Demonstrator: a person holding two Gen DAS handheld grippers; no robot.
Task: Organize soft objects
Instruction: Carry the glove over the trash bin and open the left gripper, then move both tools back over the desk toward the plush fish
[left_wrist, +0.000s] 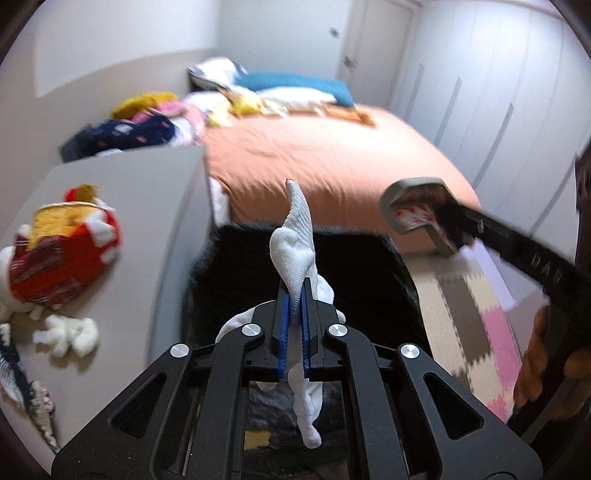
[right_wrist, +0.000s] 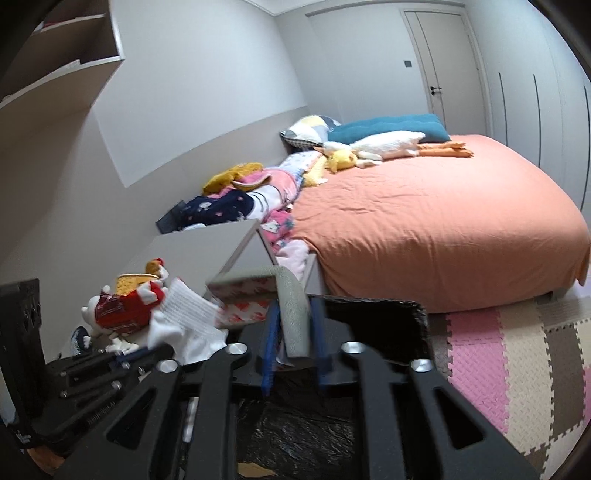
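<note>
My left gripper (left_wrist: 295, 295) is shut on a white sock (left_wrist: 295, 243). The sock sticks up past the blue pads and hangs down behind them, over a black lined bin (left_wrist: 240, 266). At the right of the left wrist view, my right gripper (left_wrist: 443, 221) carries a grey sock with a red-and-white pattern (left_wrist: 410, 199). The right wrist view shows that grey sock (right_wrist: 291, 302) upright between the blue pads of my right gripper (right_wrist: 295, 321). The jaws stand wider than the sock, leaving slim gaps on both sides. Below lies the bin (right_wrist: 388, 317). The white sock (right_wrist: 184, 314) shows at the left.
A grey table (left_wrist: 147, 206) at the left bears a plush toy in red (left_wrist: 62, 254) and a small white soft thing (left_wrist: 70, 332). Behind it are a clothes pile (left_wrist: 140, 129) and an orange-covered bed (left_wrist: 332, 158). A foam mat (left_wrist: 472, 325) covers the floor. A hand (left_wrist: 546, 362) holds the right gripper.
</note>
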